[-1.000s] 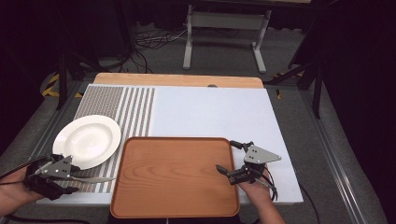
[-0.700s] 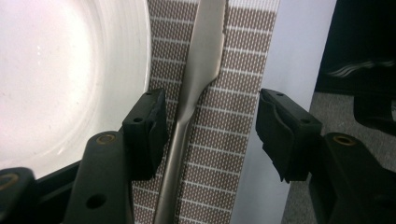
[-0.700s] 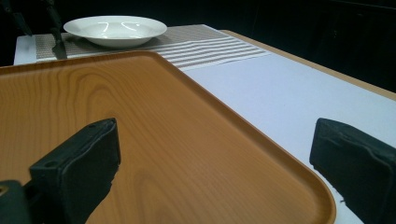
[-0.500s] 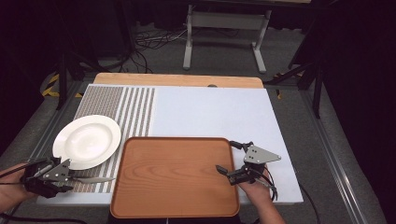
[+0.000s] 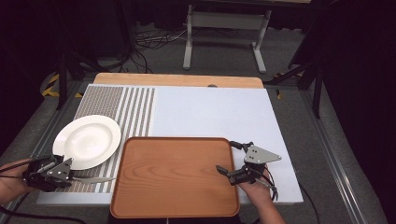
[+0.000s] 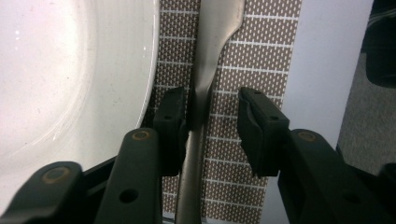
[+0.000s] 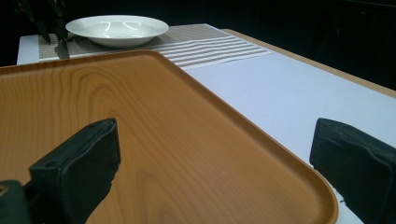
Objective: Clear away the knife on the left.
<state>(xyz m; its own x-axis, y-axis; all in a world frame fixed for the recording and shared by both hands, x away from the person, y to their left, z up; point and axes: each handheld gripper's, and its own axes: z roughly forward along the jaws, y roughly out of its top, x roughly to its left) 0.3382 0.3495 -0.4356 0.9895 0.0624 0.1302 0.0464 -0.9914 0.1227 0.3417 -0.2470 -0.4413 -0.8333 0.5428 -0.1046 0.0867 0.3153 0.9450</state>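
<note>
Left gripper (image 6: pixel 205 123) being closed on a piece of cutlery (image 6: pixel 205 70) beside the white plate (image 5: pixel 87 141).

The metal handle, probably a knife's, is seen lying on the striped placemat (image 6: pixel 275 56) between jaws that have just been closing; one pad (image 6: pixel 170 123) is touched, the other is apart, so no grip is made yet. Lifting and placing are judged outstanding. The right gripper (image 5: pixel 237 158) is held open astride the wooden tray's (image 5: pixel 173 179) rim.
</note>
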